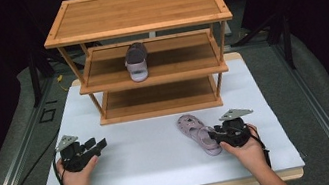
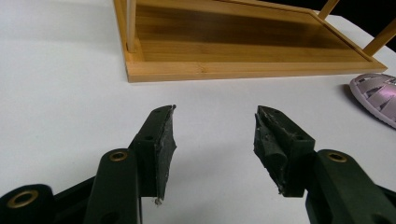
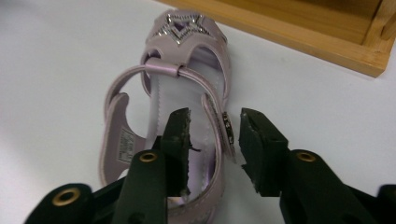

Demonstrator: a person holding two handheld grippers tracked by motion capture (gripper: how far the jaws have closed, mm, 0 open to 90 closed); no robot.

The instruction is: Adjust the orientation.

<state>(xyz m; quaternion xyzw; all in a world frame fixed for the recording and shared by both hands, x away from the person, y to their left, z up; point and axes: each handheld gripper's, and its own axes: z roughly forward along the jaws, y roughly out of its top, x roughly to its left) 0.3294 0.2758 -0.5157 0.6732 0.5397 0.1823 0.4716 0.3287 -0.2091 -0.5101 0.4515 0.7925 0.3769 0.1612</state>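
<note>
Sandals: two lilac ones; one (image 1: 199,134) lay on the white table top (image 1: 152,150) just in front of the wooden rack (image 1: 139,13), the other (image 1: 136,60) stood on the rack's middle shelf.
Rack: one, with three shelves; the top and bottom shelves bare.
Grippers: two, one in each hand.
Right gripper (image 3: 214,135): jaws partly apart, straddling the side strap of the near sandal; pads not pressing on it.
Left gripper (image 2: 214,135): jaws wide apart over bare table, holding nothing.
Cut off: in the left gripper view just the near sandal's toe (image 2: 376,95) showed at the edge.
Hard to make out: the label inside the near sandal's heel was too small to read.
</note>
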